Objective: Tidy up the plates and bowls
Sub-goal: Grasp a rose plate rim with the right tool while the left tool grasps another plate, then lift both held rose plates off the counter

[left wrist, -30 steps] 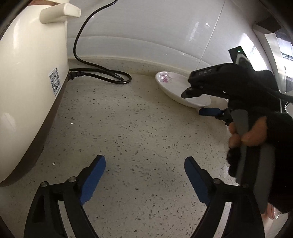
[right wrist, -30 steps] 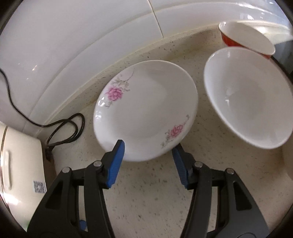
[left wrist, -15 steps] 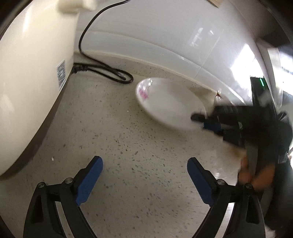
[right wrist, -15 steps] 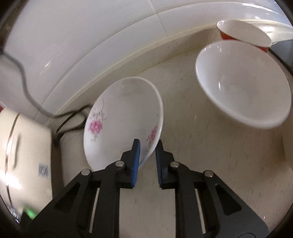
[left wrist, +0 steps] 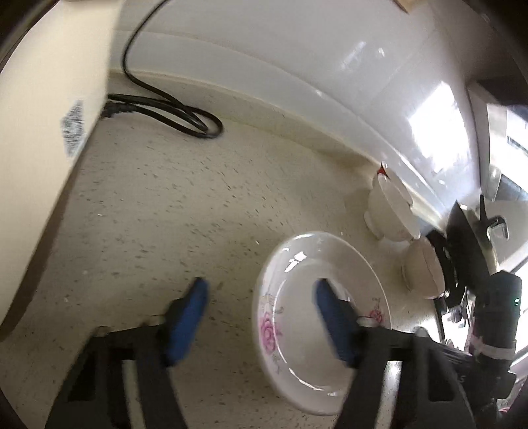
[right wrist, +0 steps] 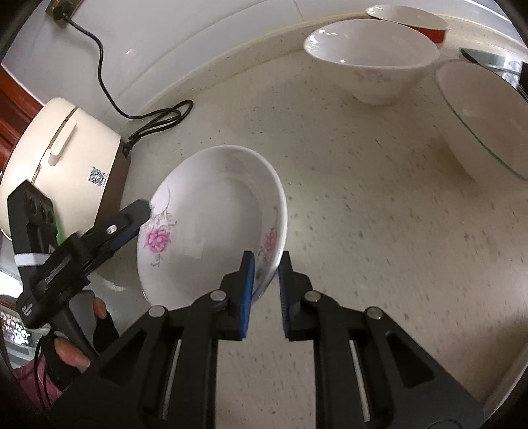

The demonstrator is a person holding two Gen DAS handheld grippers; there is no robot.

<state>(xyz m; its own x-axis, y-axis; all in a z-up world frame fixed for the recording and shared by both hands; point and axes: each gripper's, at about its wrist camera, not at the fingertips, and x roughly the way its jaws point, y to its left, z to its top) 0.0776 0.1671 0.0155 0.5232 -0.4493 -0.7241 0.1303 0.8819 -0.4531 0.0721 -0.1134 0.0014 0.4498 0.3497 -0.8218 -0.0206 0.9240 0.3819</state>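
The flowered plate [right wrist: 211,224] is pinched by its near rim between the pads of the right gripper [right wrist: 265,290] and held tilted above the speckled counter [right wrist: 379,231]. The left gripper [left wrist: 260,316] is spread wide, its right pad over the plate's left side. Two white bowls [right wrist: 373,62] are seen ahead to the right, a rice cooker [right wrist: 62,145] to the left.

This is a home kitchen: a speckled stone worktop [right wrist: 379,204] meets a glossy white tiled wall [right wrist: 198,43], a cream rice cooker [right wrist: 59,155] trails its black cord [right wrist: 151,118] to a wall socket [right wrist: 61,8], and flowered plates and bowls [right wrist: 369,62] stand about.
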